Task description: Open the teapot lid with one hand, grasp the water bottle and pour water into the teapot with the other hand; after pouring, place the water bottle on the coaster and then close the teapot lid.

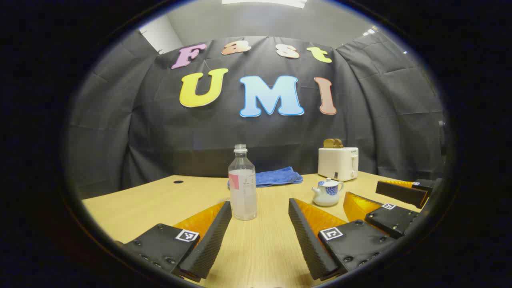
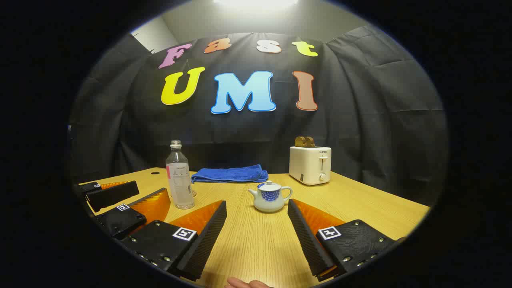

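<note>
Teapot (image 2: pixel 270 197), lid on, and uncapped water bottle (image 1: pixel 242 183) stand mid-surface (image 2: pixel 256 240); left claw (image 1: pixel 260 236) and right claw (image 2: pixel 256 236) gape, empty.

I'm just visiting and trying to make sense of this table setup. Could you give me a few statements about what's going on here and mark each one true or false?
1. The teapot has its lid on. True.
2. The water bottle lies on its side. False: it stands upright, cap off.
3. The left gripper is clamped on the bottle. False: its fingers are open, and the bottle stands just beyond them.
4. A blue towel lies folded at the back of the table. True.
5. The toaster is empty. False: something brown sticks out of its top.
6. The right gripper is open, holding nothing. True.
</note>
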`<state>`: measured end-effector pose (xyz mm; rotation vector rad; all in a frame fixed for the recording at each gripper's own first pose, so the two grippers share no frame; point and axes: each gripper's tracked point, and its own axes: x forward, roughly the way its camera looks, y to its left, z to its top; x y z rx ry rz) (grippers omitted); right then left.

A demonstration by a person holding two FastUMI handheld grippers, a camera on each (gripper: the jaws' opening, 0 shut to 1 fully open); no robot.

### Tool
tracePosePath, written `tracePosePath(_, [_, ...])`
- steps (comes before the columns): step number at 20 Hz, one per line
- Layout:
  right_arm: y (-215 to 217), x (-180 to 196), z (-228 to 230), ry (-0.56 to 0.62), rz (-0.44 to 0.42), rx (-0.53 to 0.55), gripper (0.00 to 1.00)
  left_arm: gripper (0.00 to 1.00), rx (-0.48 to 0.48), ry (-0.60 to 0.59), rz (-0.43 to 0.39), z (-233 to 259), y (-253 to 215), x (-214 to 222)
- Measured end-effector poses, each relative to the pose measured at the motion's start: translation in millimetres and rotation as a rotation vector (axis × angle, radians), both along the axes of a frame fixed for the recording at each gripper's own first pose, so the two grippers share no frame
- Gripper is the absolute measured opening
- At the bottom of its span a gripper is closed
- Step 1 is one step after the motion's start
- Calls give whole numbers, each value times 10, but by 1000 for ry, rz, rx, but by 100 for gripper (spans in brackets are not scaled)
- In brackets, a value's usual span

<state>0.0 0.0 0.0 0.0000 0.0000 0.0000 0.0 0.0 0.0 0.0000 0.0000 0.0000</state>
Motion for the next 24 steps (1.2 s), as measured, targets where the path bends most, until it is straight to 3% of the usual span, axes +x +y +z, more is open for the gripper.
tracePosePath(24, [-13, 9, -4, 1, -12, 1, 95, 100, 0, 5, -3, -16, -5, 27])
